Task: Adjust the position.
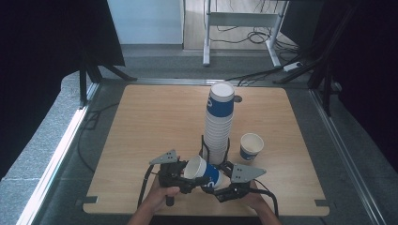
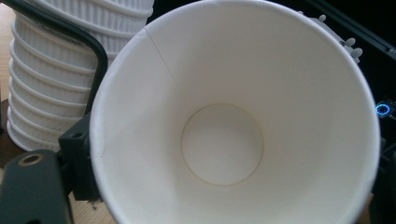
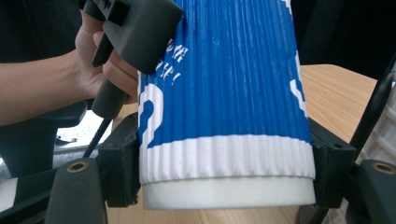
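Cup (image 2: 224, 140) empty, clamped sideways in right hand-held gripper (image 1: 217, 186).

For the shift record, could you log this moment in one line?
right gripper: shut on cup base | left gripper: at rim | stack: behind

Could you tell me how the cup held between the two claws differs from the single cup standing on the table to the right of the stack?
The held cup lies tilted on its side, mouth toward the left claw; the loose cup stands upright, mouth up. The held cup is off the table, its base end clamped by the right claw; the loose cup rests free on the table. Both are ribbed blue-and-white paper cups with white insides.
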Demonstrator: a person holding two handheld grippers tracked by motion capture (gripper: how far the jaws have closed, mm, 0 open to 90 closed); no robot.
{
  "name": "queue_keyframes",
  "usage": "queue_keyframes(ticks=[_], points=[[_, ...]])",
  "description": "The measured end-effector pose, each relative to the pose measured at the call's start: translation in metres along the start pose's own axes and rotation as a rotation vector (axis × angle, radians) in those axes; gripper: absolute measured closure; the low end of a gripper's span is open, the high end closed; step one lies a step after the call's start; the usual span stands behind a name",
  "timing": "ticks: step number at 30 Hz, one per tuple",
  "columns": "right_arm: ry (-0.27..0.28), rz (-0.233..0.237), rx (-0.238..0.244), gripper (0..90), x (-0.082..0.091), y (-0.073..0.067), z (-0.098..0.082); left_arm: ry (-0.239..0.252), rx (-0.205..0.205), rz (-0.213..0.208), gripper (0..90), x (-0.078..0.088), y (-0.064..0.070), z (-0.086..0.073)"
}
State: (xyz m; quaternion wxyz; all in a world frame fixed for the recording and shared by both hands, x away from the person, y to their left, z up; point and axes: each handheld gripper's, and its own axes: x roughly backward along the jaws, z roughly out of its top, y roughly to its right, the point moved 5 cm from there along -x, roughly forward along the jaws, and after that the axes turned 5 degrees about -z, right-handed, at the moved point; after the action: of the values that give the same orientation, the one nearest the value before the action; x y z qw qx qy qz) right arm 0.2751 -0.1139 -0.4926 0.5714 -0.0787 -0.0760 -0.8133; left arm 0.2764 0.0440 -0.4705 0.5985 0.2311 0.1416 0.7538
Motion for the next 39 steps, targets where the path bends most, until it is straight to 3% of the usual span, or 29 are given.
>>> queue_keyframes(ticks=[5,16,24,32,39], points=[[-0.010,-0.002,0.000,27.1,-0.001,-0.001,0.000,-0.009,-0.029,0.013,15.2,0.001,0.001,0.001],[-0.047,-0.052,0.017,23.0,-0.001,-0.001,-0.001,-0.040,-0.117,0.091,16.2,0.011,0.008,0.009],[-0.076,-0.082,0.020,19.0,0.002,0.000,-0.001,-0.086,-0.157,0.187,16.2,0.019,0.008,0.013],[-0.122,-0.122,0.050,18.7,0.003,-0.001,-0.003,-0.217,-0.203,0.312,16.1,0.015,0.007,0.008],[-0.165,-0.119,0.083,18.4,-0.003,-0.006,-0.007,-0.303,-0.238,0.372,16.0,0.006,0.006,0.000]])
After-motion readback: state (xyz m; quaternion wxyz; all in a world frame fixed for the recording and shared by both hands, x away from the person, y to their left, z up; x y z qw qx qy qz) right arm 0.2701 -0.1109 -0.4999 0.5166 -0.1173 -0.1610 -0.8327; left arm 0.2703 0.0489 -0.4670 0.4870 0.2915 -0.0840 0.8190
